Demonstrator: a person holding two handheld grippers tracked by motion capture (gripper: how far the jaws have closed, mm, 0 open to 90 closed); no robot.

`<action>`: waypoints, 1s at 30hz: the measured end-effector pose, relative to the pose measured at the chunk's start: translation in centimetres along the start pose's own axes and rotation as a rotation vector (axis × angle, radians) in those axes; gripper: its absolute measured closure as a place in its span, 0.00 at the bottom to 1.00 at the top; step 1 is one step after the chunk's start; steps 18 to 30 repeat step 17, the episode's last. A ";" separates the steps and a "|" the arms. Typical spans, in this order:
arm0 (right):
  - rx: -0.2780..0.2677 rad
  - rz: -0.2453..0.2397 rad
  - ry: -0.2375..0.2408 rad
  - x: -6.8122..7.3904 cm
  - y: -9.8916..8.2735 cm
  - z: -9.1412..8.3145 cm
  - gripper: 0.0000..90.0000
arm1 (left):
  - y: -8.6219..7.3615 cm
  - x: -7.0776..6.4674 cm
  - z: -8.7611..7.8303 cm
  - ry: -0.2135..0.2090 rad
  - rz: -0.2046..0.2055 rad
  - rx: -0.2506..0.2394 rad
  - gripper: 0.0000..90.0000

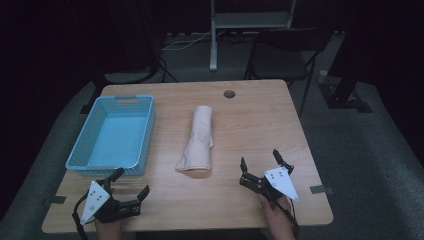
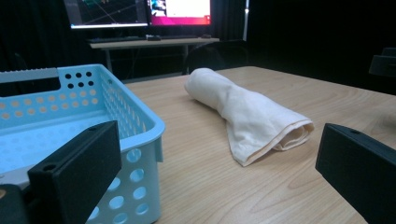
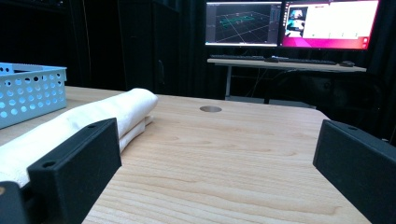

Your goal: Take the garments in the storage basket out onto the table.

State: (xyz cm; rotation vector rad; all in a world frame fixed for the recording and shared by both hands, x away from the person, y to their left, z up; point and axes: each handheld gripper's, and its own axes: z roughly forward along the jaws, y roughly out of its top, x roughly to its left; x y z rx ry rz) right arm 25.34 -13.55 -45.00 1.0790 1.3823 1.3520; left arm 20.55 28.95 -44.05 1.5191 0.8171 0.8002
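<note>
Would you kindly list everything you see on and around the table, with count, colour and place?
towel: one, cream, rolled, lying at the table's middle
basket: one, light blue, perforated, empty, on the table's left side
table: one, light wood, with a round grey grommet near its far edge
chair: one, black, beyond the table's far right corner
monitors: two, lit, on a desk in the background
left tongs: one, black, open, near front left edge, close to the basket
right tongs: one, black, open, near front right, apart from the towel
hands: two, at the bottom edge, holding the tongs
</note>
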 end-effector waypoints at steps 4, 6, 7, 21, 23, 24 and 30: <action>0.000 -0.002 0.000 0.0 0.0 0.0 0.00 | -0.1 0.2 0.1 0.004 -0.021 0.004 0.00; -0.001 -0.004 -0.001 0.0 0.0 0.0 0.00 | -0.1 0.2 0.1 0.011 -0.031 0.001 0.00; -0.001 -0.004 -0.001 0.0 0.0 0.0 0.00 | -0.1 0.2 -0.1 0.016 -0.030 -0.007 0.00; 0.000 -0.003 0.000 0.0 0.0 0.0 0.00 | -0.3 0.2 -0.7 0.059 -0.046 -0.063 0.00; 0.000 -0.003 0.000 0.0 0.0 0.0 0.00 | -0.3 0.2 -0.7 0.059 -0.046 -0.063 0.00; 0.000 -0.003 0.000 0.0 0.0 0.0 0.00 | -0.3 0.2 -0.7 0.059 -0.046 -0.063 0.00; 0.000 -0.003 0.000 0.0 0.0 0.0 0.00 | -0.3 0.2 -0.7 0.059 -0.046 -0.063 0.00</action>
